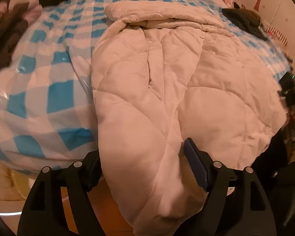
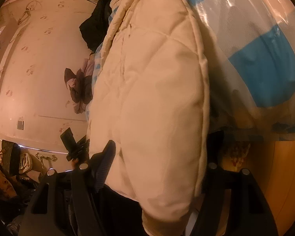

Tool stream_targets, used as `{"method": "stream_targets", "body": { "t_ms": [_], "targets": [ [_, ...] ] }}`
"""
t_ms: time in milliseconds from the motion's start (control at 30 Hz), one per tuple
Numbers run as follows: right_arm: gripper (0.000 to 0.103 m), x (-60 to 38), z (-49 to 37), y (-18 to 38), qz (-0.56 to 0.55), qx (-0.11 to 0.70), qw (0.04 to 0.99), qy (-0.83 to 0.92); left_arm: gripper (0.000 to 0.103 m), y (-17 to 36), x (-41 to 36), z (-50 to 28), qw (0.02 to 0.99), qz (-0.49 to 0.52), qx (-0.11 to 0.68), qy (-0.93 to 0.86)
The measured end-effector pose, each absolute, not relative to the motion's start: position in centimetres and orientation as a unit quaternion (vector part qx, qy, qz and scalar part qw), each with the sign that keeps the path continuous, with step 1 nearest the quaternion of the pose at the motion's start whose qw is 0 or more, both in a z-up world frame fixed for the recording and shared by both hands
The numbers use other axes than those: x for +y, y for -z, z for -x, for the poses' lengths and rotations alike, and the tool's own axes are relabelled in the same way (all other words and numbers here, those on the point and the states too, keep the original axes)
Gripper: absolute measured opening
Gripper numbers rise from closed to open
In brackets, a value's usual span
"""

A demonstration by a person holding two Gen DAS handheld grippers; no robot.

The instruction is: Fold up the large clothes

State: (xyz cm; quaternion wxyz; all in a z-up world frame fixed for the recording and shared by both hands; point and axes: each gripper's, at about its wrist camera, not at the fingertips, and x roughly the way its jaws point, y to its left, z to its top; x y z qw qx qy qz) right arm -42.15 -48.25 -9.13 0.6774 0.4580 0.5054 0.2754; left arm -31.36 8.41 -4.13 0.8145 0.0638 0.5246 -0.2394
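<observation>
A white quilted padded coat (image 1: pixel 186 78) lies spread on a bed with a blue and white checked sheet (image 1: pixel 49 98) under clear plastic. Its near edge hangs over the bed's side. My left gripper (image 1: pixel 142 149) is open, and that hanging edge sits loosely between its fingers, hiding most of the left finger. In the right wrist view, which is rolled sideways, a thick fold of the coat (image 2: pixel 157 78) fills the gap of my right gripper (image 2: pixel 163 139). That gripper is open too, and the coat covers its right finger; the blue-padded left finger (image 2: pixel 106 163) stands just beside the fabric.
A dark garment (image 1: pixel 243 19) lies at the bed's far right corner and brown and purple clothes (image 1: pixel 13 29) at the far left. Wooden floor (image 1: pixel 100 206) shows below the bed's edge. A person's head (image 2: pixel 2 181) and bags are low at the left of the right wrist view.
</observation>
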Motion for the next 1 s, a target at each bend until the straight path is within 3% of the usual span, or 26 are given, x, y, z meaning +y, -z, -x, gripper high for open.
{"method": "stream_targets", "body": {
  "t_ms": [67,133,233,400,467,533,600,733,1000],
  "targets": [
    [0.066,-48.3,42.2,9.2,-0.461,0.502,0.677,-0.278,0.075,4.9,9.7,30.5,0.796,0.003,0.542,0.271],
    [0.066,-48.3,42.3,9.1,-0.464,0.497,0.678,-0.28,0.083,6.5,11.8,29.3,0.762,0.103,0.563,0.303],
    [0.076,-48.4,42.5,8.9,-0.467,0.488,0.68,-0.285,0.085,9.4,15.1,28.0,0.725,0.227,0.579,0.295],
    [0.073,-47.7,42.8,8.1,-0.45,0.477,0.69,-0.306,0.085,10.6,15.8,28.4,0.704,0.271,0.579,0.31],
    [0.059,-47.5,42.8,7.4,-0.435,0.471,0.703,-0.307,0.073,10.3,14.8,28.9,0.701,0.261,0.578,0.326],
    [0.041,-47.5,42.8,6.8,-0.425,0.461,0.72,-0.297,0.03,10.0,13.9,28.8,0.695,0.252,0.585,0.333],
    [0.026,-47.7,42.9,6.1,-0.419,0.452,0.734,-0.286,0.013,9.2,13.3,28.8,0.696,0.252,0.58,0.341],
    [0.019,-48.2,43.9,3.2,-0.424,0.404,0.756,-0.293,0.009,4.6,12.9,29.6,0.724,0.224,0.547,0.356],
    [0.019,-48.2,46.2,-1.3,-0.418,0.348,0.77,-0.333,0.008,-1.5,12.6,32.1,0.736,0.205,0.51,0.395]
  ]
}}
